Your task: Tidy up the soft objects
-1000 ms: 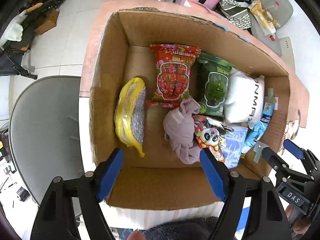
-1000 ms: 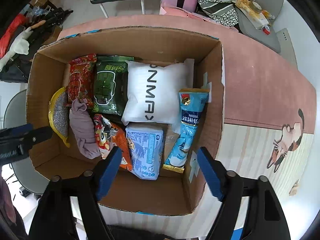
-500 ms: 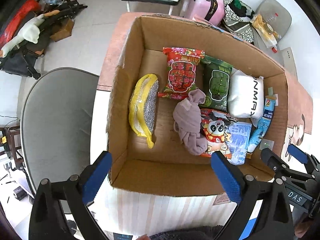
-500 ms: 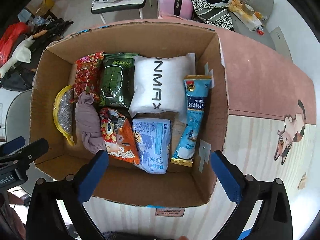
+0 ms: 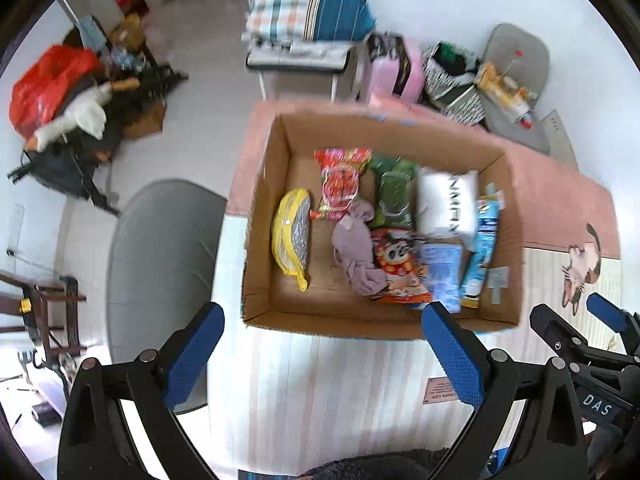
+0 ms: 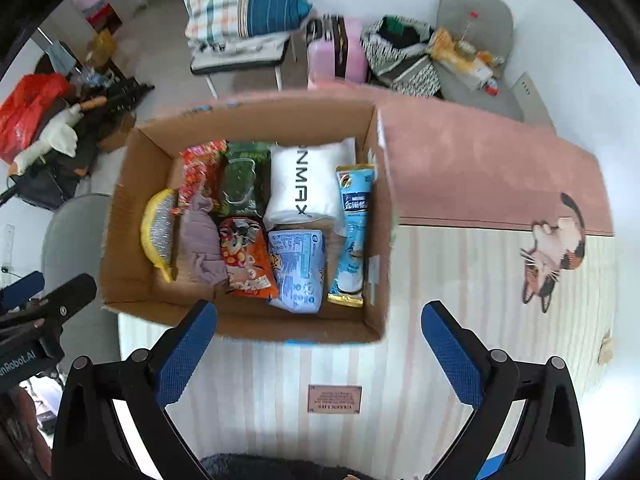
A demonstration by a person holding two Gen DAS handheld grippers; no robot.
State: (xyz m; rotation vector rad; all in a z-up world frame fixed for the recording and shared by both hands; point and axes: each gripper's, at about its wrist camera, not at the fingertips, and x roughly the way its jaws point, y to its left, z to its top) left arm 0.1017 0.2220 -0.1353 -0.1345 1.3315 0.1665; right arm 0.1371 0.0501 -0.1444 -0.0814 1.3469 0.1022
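Cardboard box (image 6: 248,320) sits on the striped mat with the cat picture (image 6: 554,248), packed with all the soft stuff, and compared with half a second ago both cameras are way higher and further back, so the box looks a lot smaller and more of the room shows up, like the plaid bedding (image 6: 240,4) at the top. The left gripper (image 5: 324,356) and right gripper (image 6: 320,354) both have their blue pads spread wide apart, holding nothing, and they hang over the near edge of the box instead of over its contents like a second ago. Inside nothing seems to have shifted: the yellow-rimmed silver pouch (image 6: 158,234) lies along the left wall, the mauve cloth (image 6: 200,248) just beside it, then the orange snack bag (image 6: 246,260) and pale blue pack (image 6: 298,270) in the near row. The back row has the red snack bag (image 6: 198,172), the green pack (image 6: 240,184) and the white pillow (image 6: 304,184), with the long light blue packet (image 6: 354,232) against the right wall. Everything's a bit motion-blurred in the left view. The grey chair (image 5: 160,272) sits off to the left of the table.
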